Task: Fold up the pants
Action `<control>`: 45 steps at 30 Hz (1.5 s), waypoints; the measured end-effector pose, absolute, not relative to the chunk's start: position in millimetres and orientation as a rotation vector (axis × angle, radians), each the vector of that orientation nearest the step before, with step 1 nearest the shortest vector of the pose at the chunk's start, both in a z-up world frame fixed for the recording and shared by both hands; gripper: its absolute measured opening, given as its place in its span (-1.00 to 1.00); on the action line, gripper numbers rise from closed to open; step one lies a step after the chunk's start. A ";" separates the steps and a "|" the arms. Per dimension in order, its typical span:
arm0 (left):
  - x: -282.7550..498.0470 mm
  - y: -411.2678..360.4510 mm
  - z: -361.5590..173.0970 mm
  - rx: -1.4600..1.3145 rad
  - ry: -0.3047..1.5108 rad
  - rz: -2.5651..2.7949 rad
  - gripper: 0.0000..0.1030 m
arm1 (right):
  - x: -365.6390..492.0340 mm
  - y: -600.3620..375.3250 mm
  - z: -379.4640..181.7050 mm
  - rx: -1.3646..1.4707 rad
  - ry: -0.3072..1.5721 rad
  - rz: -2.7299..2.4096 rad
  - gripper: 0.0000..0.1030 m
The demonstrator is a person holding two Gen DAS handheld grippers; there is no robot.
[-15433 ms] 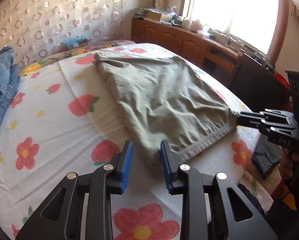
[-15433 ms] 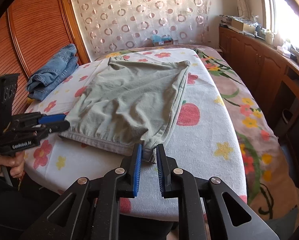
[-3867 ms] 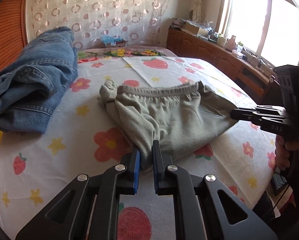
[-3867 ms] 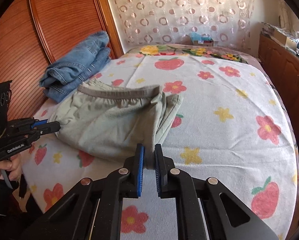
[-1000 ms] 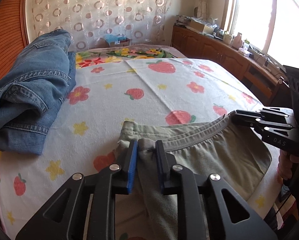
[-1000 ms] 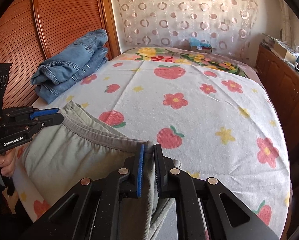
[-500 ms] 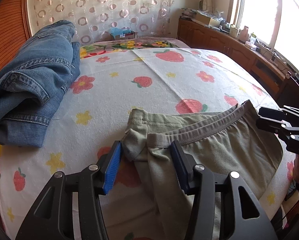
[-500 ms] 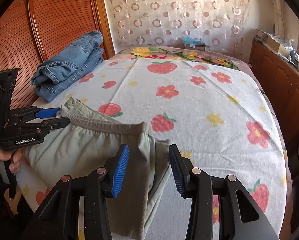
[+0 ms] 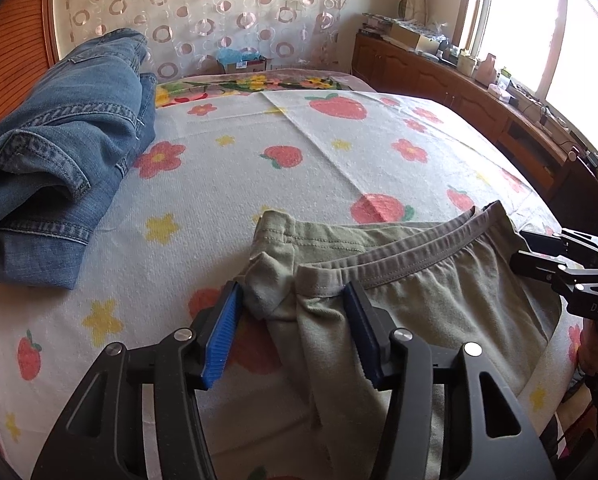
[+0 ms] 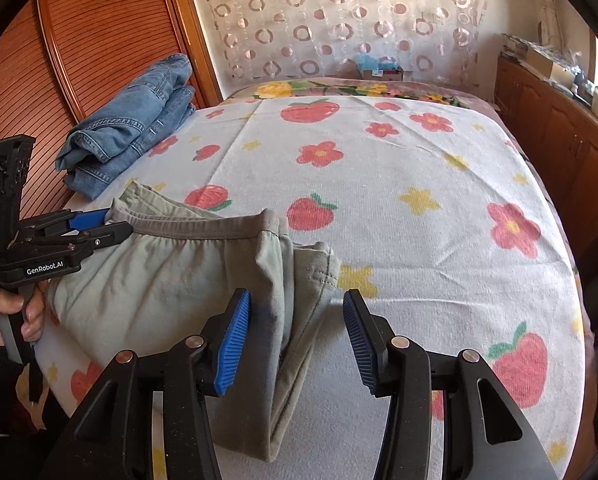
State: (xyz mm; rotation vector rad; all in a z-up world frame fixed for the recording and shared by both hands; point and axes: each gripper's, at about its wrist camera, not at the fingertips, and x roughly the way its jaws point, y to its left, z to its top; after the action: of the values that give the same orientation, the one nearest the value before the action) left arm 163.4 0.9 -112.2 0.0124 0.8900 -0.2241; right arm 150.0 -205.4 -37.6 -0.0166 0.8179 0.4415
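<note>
My left gripper (image 9: 293, 330) has its jaws parted around the folded pants (image 9: 415, 288), not gripping. My right gripper's (image 10: 297, 334) jaws are opening, the pants' edge loose between them

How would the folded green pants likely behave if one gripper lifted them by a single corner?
Probably floppy: the green pants drape in soft wrinkles and sag over the bed edge. The fold would likely fall open, since loose layers show at the waistband. They look thin, so probably light.
</note>
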 end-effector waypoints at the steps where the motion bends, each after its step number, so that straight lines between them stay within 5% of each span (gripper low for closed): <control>1: 163.6 0.7 -112.3 0.014 0.890 -0.225 0.08 | 151.4 -203.9 -37.7 -0.014 0.821 0.447 -0.04; 9: 166.4 1.0 -113.9 0.020 0.897 -0.195 0.46 | 161.5 -193.4 -40.0 -0.024 0.817 0.476 -0.04; 23: 167.6 3.4 -113.8 -0.014 0.891 -0.209 0.47 | 154.3 -185.4 -44.2 -0.082 0.784 0.451 -0.04; 34: 169.0 4.7 -111.6 -0.097 0.891 -0.280 -0.08 | 154.6 -187.4 -43.5 -0.077 0.783 0.452 -0.04; 38: 162.6 -2.9 -106.0 -0.063 0.860 -0.292 -0.44 | 154.5 -187.4 -43.3 -0.074 0.785 0.451 -0.04; 45: 150.0 -8.4 -84.4 -0.046 0.797 -0.311 -0.58 | 155.0 -189.4 -42.6 -0.059 0.786 0.456 -0.04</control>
State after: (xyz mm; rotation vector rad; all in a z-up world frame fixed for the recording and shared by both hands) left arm 150.0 -8.4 -84.4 -0.0465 0.7975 -0.3110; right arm 155.0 -189.4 -42.6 -0.0593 0.7858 0.4561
